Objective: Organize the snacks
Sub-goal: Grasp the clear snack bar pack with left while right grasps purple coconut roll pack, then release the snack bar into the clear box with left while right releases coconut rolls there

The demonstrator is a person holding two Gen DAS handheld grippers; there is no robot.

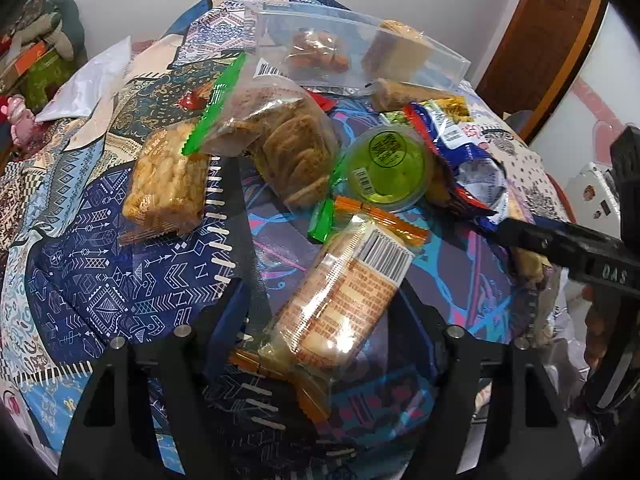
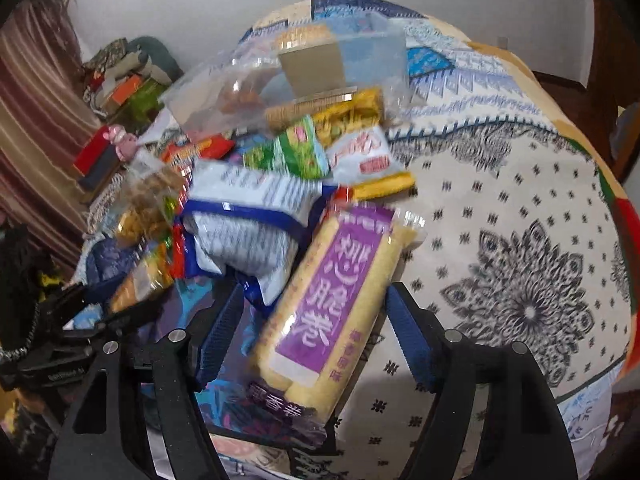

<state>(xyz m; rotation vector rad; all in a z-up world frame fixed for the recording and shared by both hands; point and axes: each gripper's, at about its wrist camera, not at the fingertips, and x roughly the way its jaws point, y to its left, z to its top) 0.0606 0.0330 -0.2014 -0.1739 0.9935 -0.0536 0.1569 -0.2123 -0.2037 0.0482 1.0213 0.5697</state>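
Observation:
Snacks lie heaped on a patterned cloth. In the left wrist view an orange-ended wafer pack (image 1: 344, 296) lies between the open fingers of my left gripper (image 1: 320, 312). Beyond it are a green round tub (image 1: 386, 168), a bag of cookies (image 1: 288, 148) with a green seal, a puffed-snack square (image 1: 166, 178) and a clear box (image 1: 360, 46) holding pastries. In the right wrist view a yellow roll pack with a purple label (image 2: 332, 300) lies between the open blue-padded fingers of my right gripper (image 2: 316, 316). The right gripper also shows at the right of the left wrist view (image 1: 560, 244).
A blue-and-white bag (image 2: 248, 232), a green packet (image 2: 288, 152) and a white-red packet (image 2: 364, 156) are piled behind the purple pack. The black-and-white mandala part of the cloth (image 2: 520, 280) lies to the right. Clutter (image 2: 120, 76) sits along the wall at the left.

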